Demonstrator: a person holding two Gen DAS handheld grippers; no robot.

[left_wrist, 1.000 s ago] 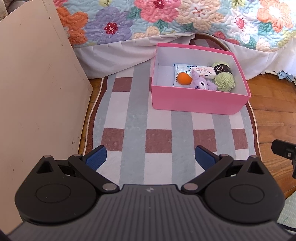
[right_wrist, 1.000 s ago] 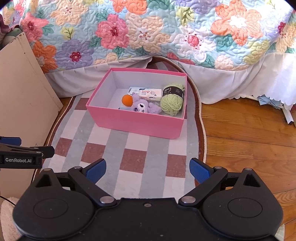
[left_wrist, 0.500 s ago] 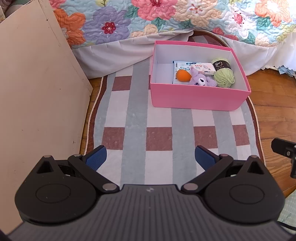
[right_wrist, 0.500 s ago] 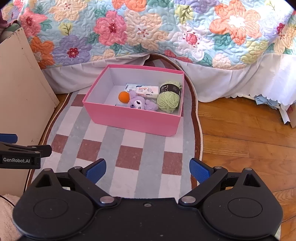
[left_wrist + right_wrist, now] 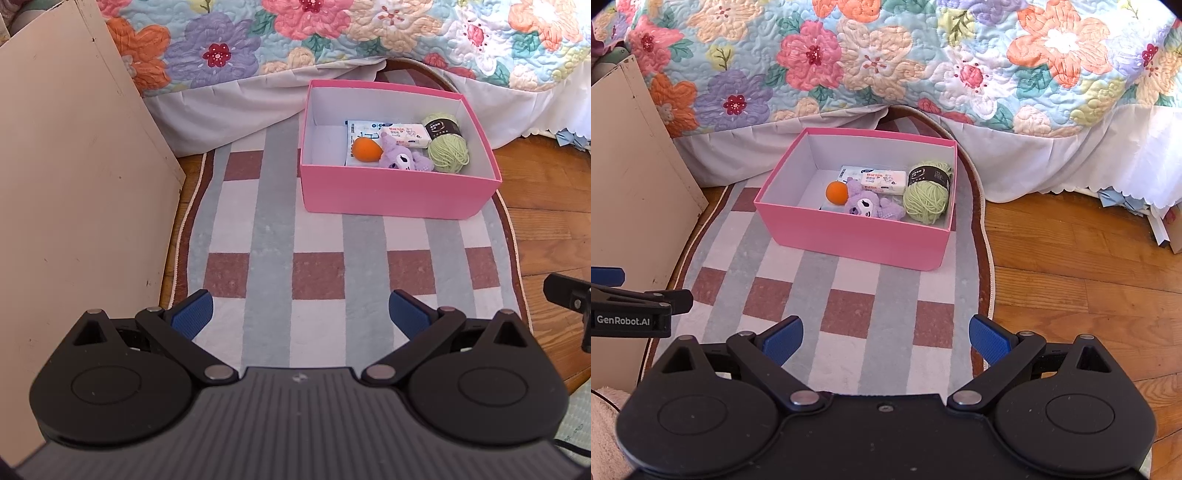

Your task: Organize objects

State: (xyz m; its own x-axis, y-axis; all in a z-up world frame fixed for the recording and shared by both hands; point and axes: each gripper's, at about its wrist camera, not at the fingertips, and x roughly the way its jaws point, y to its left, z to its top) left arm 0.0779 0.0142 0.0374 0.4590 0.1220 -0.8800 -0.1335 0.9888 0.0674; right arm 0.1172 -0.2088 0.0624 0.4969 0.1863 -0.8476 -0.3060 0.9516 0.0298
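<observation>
A pink box [image 5: 391, 197] [image 5: 849, 236] stands on a checked rug [image 5: 273, 229] [image 5: 849, 317] in front of a bed. Inside it lie an orange ball [image 5: 365, 149] [image 5: 836, 192], a purple plush toy [image 5: 400, 158] [image 5: 866, 206], a green yarn ball [image 5: 447, 149] [image 5: 926, 197] and white tissue packs [image 5: 404, 134] [image 5: 883, 180]. My left gripper [image 5: 300, 314] hovers open over the near rug, nothing between its blue pads. My right gripper [image 5: 885, 338] is open too, well short of the box. Each gripper shows at the edge of the other's view.
A beige cabinet panel [image 5: 74, 192] [image 5: 628, 184] rises along the left of the rug. A floral quilt [image 5: 332, 33] [image 5: 886, 62] with a white skirt hangs behind the box. Wooden floor [image 5: 1071, 266] lies to the right, with paper scraps [image 5: 1137, 206] by the bed.
Both grippers have drawn back from the box, which now looks smaller and farther. The jaws stay open and the box's contents have not moved.
</observation>
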